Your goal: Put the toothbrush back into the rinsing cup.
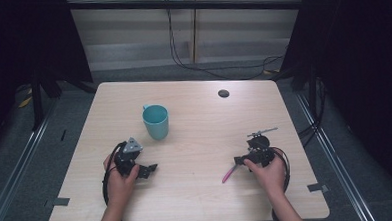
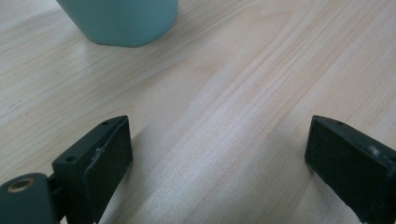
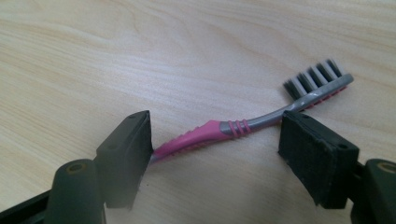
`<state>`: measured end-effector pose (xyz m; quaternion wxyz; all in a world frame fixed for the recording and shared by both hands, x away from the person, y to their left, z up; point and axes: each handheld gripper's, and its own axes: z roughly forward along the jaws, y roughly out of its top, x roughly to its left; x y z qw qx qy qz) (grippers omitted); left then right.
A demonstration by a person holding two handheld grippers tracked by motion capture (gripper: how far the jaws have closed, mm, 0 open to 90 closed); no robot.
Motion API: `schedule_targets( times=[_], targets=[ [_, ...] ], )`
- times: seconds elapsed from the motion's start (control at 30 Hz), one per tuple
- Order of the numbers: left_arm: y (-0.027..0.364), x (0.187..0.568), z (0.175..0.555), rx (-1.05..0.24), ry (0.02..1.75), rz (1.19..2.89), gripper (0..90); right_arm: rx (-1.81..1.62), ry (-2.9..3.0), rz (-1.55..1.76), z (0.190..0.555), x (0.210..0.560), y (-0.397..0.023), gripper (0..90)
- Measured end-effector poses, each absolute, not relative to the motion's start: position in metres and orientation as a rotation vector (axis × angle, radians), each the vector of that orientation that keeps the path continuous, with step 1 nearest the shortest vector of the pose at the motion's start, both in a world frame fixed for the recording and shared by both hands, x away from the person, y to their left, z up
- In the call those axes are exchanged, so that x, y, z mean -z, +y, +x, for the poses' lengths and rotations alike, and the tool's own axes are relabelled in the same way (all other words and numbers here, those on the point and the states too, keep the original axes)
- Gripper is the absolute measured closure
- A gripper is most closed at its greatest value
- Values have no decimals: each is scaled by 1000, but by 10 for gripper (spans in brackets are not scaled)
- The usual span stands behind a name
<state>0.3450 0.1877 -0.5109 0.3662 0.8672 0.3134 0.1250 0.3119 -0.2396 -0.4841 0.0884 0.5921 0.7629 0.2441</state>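
Table (image 1: 197,190) overview hides toothbrush (image 3: 224,128) bristles seen close-up.

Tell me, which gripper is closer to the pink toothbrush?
The right. The right gripper has its open jaws on either side of the toothbrush lying on the table. The left gripper sits far across the table, near the cup.

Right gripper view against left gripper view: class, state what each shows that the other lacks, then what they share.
The right gripper view has a pink and grey toothbrush lying flat on the table, its handle running across the gap of the open right gripper, bristles beyond one jaw. The left gripper view has the base of a teal cup standing ahead of the open left gripper, with nothing between the jaws. Both show the pale wooden table and two black jaws set wide apart.
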Motion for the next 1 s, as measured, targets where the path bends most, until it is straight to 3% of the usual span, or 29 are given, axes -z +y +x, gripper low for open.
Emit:
schedule_targets(
  times=[0.13,0.3,0.33,0.7,1.0],
  targets=[
    [188,511,345,-321,806,2228,73,-629,2267,1715,313,483,-233,420],
    [188,511,345,-323,802,2231,74,-601,2272,1690,312,481,-234,780],
    [188,511,345,-322,802,2232,73,-603,2274,1697,312,480,-235,808],
    [188,511,345,-320,806,2230,73,-729,2311,1711,316,474,-242,825],
    [186,511,345,-334,846,2232,36,-905,2277,1663,314,450,-245,826]
  ],
)
